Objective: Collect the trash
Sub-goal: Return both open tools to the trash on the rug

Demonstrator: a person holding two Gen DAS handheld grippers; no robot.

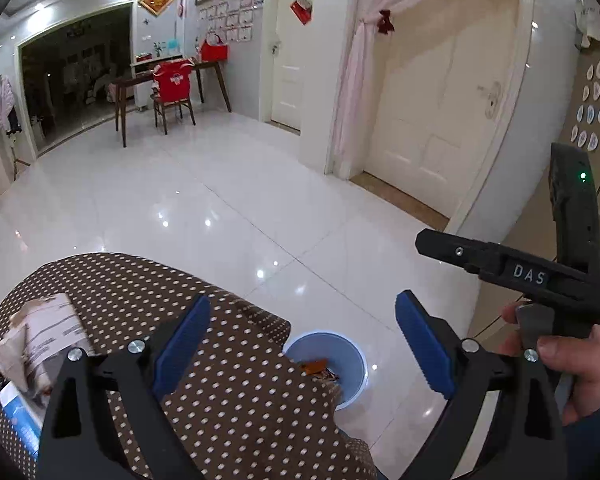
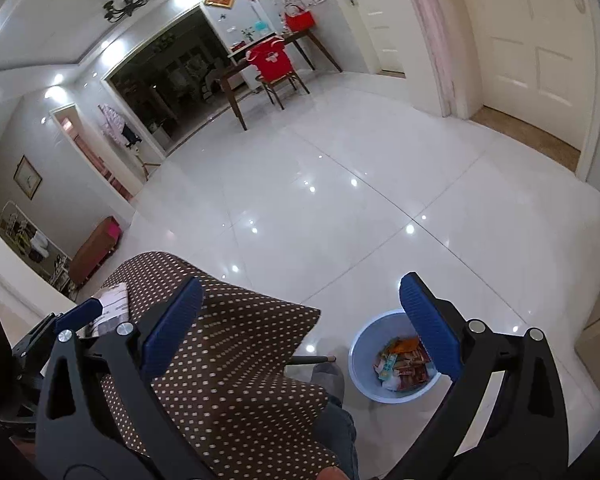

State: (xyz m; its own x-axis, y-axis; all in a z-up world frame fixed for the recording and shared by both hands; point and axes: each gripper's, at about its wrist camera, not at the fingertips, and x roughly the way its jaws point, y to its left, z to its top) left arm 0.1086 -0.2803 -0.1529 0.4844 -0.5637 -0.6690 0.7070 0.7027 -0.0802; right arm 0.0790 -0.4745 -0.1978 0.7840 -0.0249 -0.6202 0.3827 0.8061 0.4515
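Observation:
A light blue bin point(image 2: 394, 360) stands on the white floor beside the table and holds several snack wrappers point(image 2: 404, 362). It also shows in the left wrist view point(image 1: 332, 364), partly hidden by the table edge. My right gripper point(image 2: 300, 328) is open and empty, high above the table edge and the bin. My left gripper point(image 1: 302, 344) is open and empty above the brown polka-dot tablecloth point(image 1: 228, 380). A crumpled white mailer with a printed label point(image 1: 40, 336) lies on the cloth at the left, and also shows in the right wrist view point(image 2: 114, 300).
A blue-and-white packet point(image 1: 20, 420) lies at the table's near left edge. The right hand-held gripper body point(image 1: 540, 276) shows in the left view. A foot point(image 2: 330, 376) stands next to the bin. A dining table and red-covered chair point(image 2: 272, 64) stand far across the floor.

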